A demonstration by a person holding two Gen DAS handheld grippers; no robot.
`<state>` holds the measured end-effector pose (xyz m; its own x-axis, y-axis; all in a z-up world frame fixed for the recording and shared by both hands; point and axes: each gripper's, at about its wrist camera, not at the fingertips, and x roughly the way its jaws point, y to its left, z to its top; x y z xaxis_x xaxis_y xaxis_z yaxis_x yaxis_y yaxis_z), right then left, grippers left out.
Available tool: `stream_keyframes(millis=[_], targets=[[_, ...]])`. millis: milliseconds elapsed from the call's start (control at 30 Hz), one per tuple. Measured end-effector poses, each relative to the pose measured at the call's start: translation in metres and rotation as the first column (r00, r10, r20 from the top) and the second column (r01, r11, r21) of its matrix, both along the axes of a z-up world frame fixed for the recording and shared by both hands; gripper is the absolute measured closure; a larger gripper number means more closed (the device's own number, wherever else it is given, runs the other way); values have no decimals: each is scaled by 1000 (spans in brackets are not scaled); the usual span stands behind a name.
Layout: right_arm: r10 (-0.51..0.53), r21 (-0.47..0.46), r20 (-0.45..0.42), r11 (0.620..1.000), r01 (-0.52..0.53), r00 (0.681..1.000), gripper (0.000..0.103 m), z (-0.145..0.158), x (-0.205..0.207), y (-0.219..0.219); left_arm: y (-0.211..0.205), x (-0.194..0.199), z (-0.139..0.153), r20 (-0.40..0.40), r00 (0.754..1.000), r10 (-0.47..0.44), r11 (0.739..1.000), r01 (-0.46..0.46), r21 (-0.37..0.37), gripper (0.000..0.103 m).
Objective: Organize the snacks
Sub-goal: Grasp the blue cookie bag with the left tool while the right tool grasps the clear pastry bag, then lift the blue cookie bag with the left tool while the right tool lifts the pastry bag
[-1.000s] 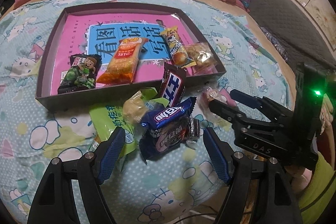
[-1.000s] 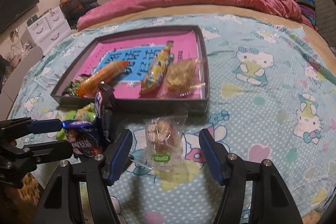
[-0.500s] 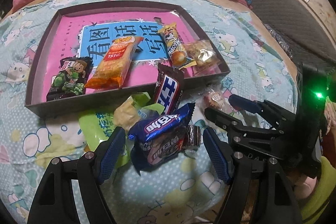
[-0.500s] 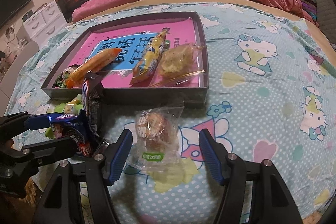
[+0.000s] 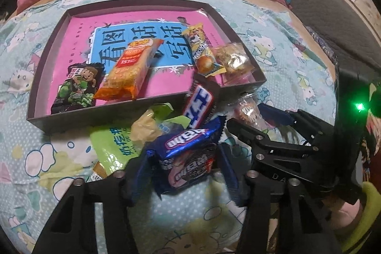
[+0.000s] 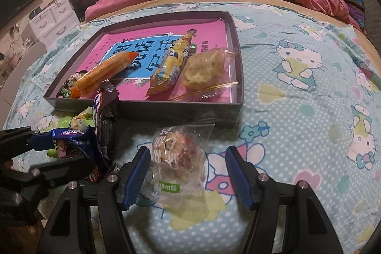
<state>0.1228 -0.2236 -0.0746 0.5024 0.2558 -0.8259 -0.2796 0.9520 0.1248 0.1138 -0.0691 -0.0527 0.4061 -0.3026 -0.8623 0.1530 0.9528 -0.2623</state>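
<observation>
My left gripper [image 5: 183,173] has just been closing and its pads now pinch the blue cookie packet [image 5: 188,154] in front of the tray [image 5: 152,108]. My right gripper [image 6: 188,173] stands open around the clear-wrapped pastry [image 6: 177,151] on the bedsheet [image 6: 309,135].

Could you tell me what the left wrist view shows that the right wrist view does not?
Only the left wrist view shows the flat green packet fully and the green-and-black snack's cartoon face.

Only the right wrist view shows the white drawers and the right gripper open around the clear-wrapped pastry.

Both show the tray, its orange and yellow packs, and the left gripper shut on the blue cookie pack after closing.
</observation>
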Motion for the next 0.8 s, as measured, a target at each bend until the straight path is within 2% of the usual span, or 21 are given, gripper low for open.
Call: stream_keyframes(millis=[33,200,367,500,633,800], targets=[[4,3,0,1000,-4,1000,39,-1,1,0,1,0,0,-3,1000,-1,1000,1,-5,50],[20,13,-4,1000,-20,1000,59,-2,2,1,-5,-3,1,7,1000,-27,1000,27,3,51],[12,46,-16,999,-11,1000,60,-3,3,-3,-11,-9,7,41,997,-58,998,58,5,55],[6,65,-27,998,-4,1000,60,-4,4,-6,-14,-7,5,36,996,-85,996,86,-31,55],[9,59,-25,998,-8,1000,60,-5,3,-5,-17,-3,-3,26,995,-91,996,92,-18,55],[14,54,-25,998,-12,1000,61,-6,4,-3,-15,2,-10,8,996,-92,994,92,-55,55]])
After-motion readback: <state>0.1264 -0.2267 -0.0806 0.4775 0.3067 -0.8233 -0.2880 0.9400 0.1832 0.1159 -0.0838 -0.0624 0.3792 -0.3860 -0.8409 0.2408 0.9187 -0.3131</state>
